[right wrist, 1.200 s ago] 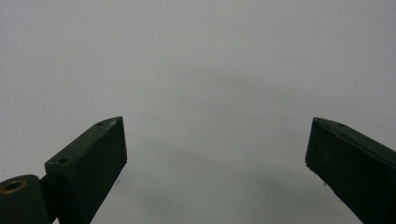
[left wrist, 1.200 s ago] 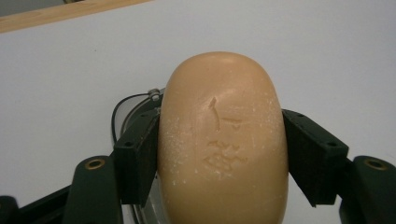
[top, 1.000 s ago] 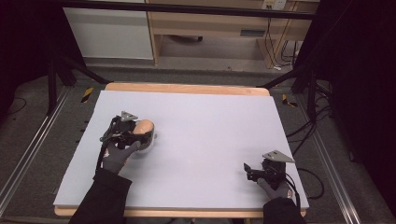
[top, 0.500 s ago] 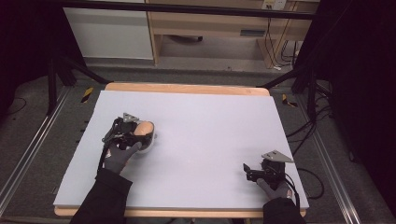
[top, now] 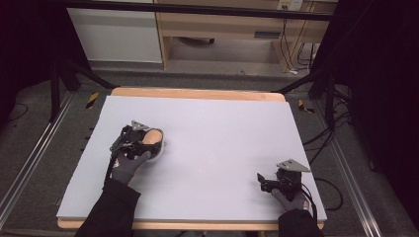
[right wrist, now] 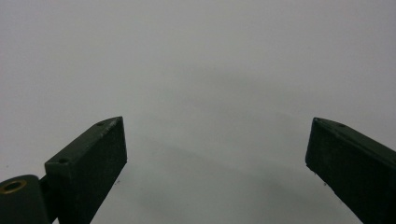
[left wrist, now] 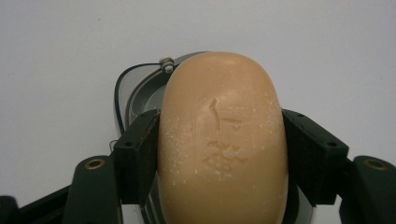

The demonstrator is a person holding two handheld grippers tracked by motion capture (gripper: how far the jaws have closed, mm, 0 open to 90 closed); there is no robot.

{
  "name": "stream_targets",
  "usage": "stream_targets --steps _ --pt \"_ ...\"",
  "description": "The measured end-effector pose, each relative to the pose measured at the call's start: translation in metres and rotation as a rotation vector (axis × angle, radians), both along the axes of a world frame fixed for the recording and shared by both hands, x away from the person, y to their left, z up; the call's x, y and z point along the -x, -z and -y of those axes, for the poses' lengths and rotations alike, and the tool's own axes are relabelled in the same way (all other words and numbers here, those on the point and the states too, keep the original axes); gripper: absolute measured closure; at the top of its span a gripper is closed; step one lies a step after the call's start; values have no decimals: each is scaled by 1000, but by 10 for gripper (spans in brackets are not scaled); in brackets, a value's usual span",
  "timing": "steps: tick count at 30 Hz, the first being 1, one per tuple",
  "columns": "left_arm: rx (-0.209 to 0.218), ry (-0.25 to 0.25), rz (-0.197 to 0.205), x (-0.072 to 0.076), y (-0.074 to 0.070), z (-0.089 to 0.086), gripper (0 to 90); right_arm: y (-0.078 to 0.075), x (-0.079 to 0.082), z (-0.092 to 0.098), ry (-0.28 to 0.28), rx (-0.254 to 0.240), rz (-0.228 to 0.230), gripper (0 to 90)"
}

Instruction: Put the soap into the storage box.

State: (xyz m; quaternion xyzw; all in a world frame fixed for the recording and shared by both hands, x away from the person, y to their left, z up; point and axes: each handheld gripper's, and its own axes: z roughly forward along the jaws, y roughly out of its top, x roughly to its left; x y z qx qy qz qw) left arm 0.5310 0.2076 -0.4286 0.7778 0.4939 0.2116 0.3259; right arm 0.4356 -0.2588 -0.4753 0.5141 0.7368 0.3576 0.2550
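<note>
Looking down from the high view, the person's left forearm enters from the bottom edge and angles forward over the left half of the table (top: 207, 123). The gloved left hand (top: 127, 167) carries the left gripper (top: 144, 144), which points forward and to the right. Between its jaws sits a tan bar of soap (top: 152, 137), directly over a small grey soap dish (top: 159, 149). The right hand (top: 290, 200) rests near the table's front right corner, well apart from the soap; the right gripper (top: 264, 180) it holds points left, low over the bare surface.

Left gripper view: both black jaws press against the long sides of the bar of soap (left wrist: 223, 140), so the left gripper (left wrist: 219, 154) is clamped on it. The stamped face of the bar is turned to the camera. Behind and below the bar, the rim of the soap dish (left wrist: 135, 91) shows; whether the bar touches the dish cannot be told.

Right gripper view: the right gripper (right wrist: 217, 154) has its two jaws spread wide, with nothing but pale table (right wrist: 201, 70) between them.
</note>
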Motion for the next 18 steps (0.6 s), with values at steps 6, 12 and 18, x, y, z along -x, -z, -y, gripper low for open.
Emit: stream_targets --steps 6,12,18 --pt "12 -7 -3 -1 1 -1 316 0 0 0 1 -1 -2 56" --pt "12 -7 4 0 2 -1 312 0 0 -1 -5 5 0 56" --pt "3 -9 15 0 1 -1 278 0 0 -1 -3 3 -3 56"
